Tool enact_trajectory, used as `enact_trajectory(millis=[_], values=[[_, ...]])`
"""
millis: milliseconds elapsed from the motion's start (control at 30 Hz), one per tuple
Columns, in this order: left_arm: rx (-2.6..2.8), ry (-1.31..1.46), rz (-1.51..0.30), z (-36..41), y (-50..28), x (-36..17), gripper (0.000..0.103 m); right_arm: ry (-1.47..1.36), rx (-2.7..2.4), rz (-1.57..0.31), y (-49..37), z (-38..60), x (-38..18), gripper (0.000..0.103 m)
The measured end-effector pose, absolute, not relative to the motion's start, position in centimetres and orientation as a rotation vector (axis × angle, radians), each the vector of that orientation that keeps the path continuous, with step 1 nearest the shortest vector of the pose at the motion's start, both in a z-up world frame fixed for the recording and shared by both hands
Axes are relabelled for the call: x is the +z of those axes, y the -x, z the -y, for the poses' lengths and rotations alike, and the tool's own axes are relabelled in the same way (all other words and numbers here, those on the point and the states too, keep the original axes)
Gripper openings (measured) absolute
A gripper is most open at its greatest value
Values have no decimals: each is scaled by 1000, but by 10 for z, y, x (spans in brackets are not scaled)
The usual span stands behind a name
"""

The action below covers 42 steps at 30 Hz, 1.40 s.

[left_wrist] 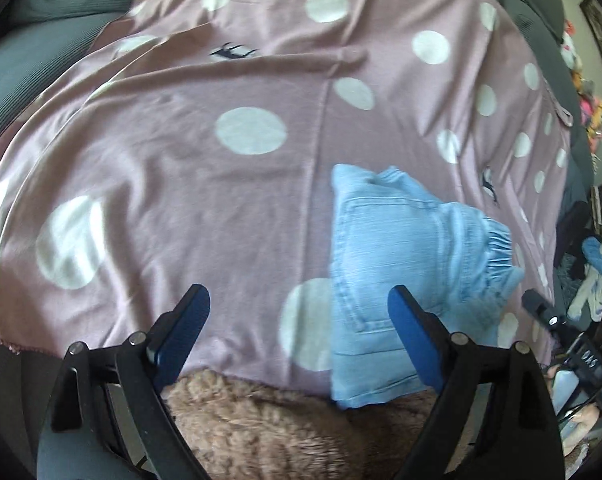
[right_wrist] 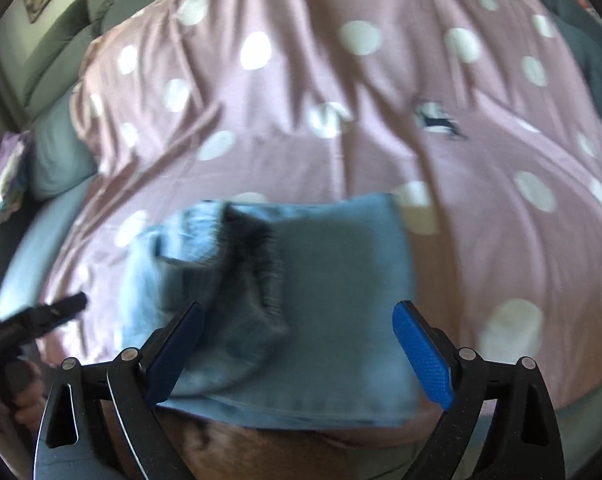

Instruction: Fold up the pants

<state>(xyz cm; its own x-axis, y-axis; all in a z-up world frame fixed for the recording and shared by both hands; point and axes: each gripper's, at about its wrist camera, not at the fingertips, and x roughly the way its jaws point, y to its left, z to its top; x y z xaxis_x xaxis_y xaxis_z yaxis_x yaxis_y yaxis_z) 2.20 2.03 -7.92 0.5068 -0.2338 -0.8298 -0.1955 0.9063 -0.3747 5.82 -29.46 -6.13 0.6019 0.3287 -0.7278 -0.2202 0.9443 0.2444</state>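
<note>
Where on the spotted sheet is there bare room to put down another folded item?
The spotted sheet is bare left of the folded jeans, out to the grey cushion, and beyond them toward the far cushions. Crowded: the near edge, where the jeans overhang by the furry brown fabric, and the clutter at the right.

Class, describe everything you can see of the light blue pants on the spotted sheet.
The light blue pants look like soft denim, folded into a compact bundle. Stitched seams and a back pocket show on top, and a gathered elastic waistband ruffles along one side. They lie flat on the pink sheet with white dots, near its front edge, one corner overhanging the brown fuzzy fabric below. Neither gripper's jaws touch them.
</note>
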Motion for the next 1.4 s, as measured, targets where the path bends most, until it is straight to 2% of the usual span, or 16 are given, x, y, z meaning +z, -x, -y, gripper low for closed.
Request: enact_trajectory(millis=[333,533,567,633,667,733,833,1000,1167,1400], values=[[11,450,-1078,-31,-13,-90,91,-168,446,-977,-99,246,-72,95],[-5,439,-1091,-25,-16,-93,92,-175,417,-1062,-108,248,-100,94],[-4,439,-1095,-24,-17,-94,92,-204,433,-1078,-108,252,-105,91],[-6,438,-1104,-22,-19,-96,92,-242,467,-1097,-106,258,-113,73],[-7,436,-1105,-22,-20,-96,92,-250,480,-1097,-104,260,-115,69],[-12,434,-1103,-20,-21,-95,91,-251,500,-1074,-98,264,-115,49],[-26,429,-1095,-16,-24,-92,91,-308,542,-1054,-95,272,-112,31],[-82,403,-1052,-4,-35,-74,90,-379,557,-940,-84,287,-77,27],[-148,343,-1026,20,-49,-63,80,-348,436,-790,-61,324,-41,26],[-197,224,-1067,63,-76,-76,72,-357,275,-863,-59,361,-80,26]])
